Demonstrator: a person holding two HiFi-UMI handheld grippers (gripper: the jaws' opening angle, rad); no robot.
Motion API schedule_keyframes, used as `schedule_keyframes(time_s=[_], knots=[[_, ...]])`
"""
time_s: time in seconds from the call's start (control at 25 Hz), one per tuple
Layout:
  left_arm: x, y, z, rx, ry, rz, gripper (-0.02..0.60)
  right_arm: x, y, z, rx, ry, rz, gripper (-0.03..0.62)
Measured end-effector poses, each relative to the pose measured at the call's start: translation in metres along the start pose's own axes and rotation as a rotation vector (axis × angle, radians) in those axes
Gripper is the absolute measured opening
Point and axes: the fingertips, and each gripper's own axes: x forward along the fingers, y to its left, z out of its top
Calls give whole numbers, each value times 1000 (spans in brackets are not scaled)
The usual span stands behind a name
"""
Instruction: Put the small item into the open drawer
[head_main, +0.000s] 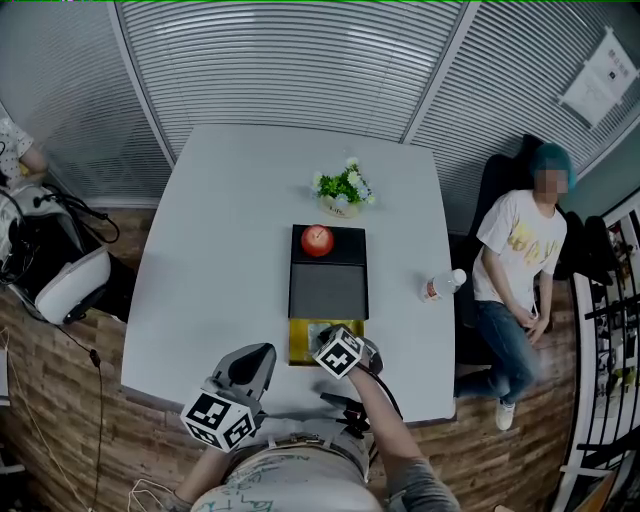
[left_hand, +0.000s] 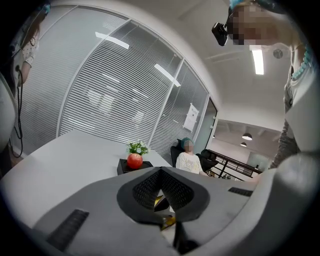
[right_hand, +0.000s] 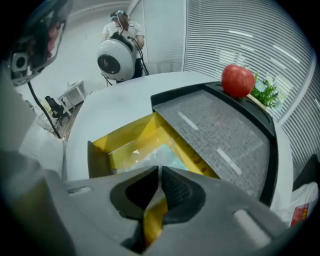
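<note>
The black drawer unit (head_main: 328, 290) lies on the white table (head_main: 220, 250), and its yellow drawer (head_main: 300, 347) stands pulled out toward me. In the right gripper view a pale, clear-wrapped small item (right_hand: 152, 156) lies inside the yellow drawer (right_hand: 125, 137). My right gripper (head_main: 323, 338) hangs just above it; its jaws (right_hand: 160, 172) are open by only a thin slit and hold nothing. My left gripper (head_main: 255, 362) hovers at the table's front edge, left of the drawer, and its tips (left_hand: 160, 171) are shut on nothing.
A red apple (head_main: 317, 240) sits on the far end of the unit's top, with a small potted plant (head_main: 343, 188) behind it. A plastic bottle (head_main: 441, 286) lies at the table's right edge. A person (head_main: 515, 260) sits beside the table on the right.
</note>
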Motion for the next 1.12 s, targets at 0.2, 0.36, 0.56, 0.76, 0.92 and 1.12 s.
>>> schedule_keyframes(time_s=[0.2, 0.36, 0.56, 0.76, 0.92, 1.12], knots=[[1, -2, 2, 5, 0, -3, -3, -3, 3, 0, -10, 0, 11, 36], [1, -4, 3, 8, 2, -8, -3, -8, 5, 1, -34, 4, 14, 80], [1, -10, 1, 8, 5, -17, -3, -22, 9, 4, 1, -49, 36, 132], [4, -14, -2, 12, 8, -27, -3, -43, 4, 8, 24, -94, 28, 164], [8, -17, -1, 15, 14, -39, -3, -57, -1, 8, 35, -113, 10, 176], [10, -24, -1, 21, 20, -56, -3, -72, -3, 9, 43, -143, -7, 176]])
